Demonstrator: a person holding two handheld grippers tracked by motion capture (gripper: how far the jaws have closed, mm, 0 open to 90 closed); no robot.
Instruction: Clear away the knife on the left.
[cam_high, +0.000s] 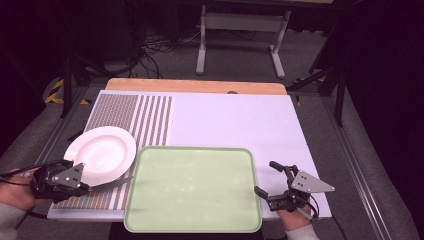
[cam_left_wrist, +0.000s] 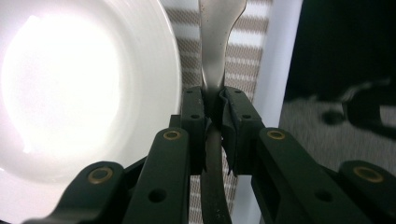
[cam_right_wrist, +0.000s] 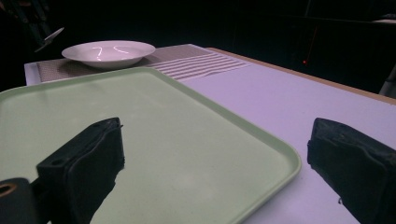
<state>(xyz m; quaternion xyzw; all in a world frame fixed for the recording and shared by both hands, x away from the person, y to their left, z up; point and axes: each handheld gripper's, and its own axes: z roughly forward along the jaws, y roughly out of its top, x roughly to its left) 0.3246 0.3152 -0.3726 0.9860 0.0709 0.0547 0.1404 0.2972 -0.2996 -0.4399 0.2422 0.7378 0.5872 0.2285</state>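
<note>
Dark floor and a table frame lie beyond the white mat (cam_high: 235, 120) in the high view; the left gripper (cam_high: 92, 186) holds a metal utensil (cam_high: 114, 183) beside the white plate (cam_high: 100, 152), the right gripper (cam_high: 265, 179) open by the green tray (cam_high: 192, 187)

Left gripper view: jaws clamp the utensil's handle (cam_left_wrist: 215, 56)

Right gripper view: jaws apart over the tray's corner

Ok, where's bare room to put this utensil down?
The whole green tray is bare, as is the white board beyond it. Tightest is the striped mat, where the plate sits beside the left gripper holding the utensil.
</note>
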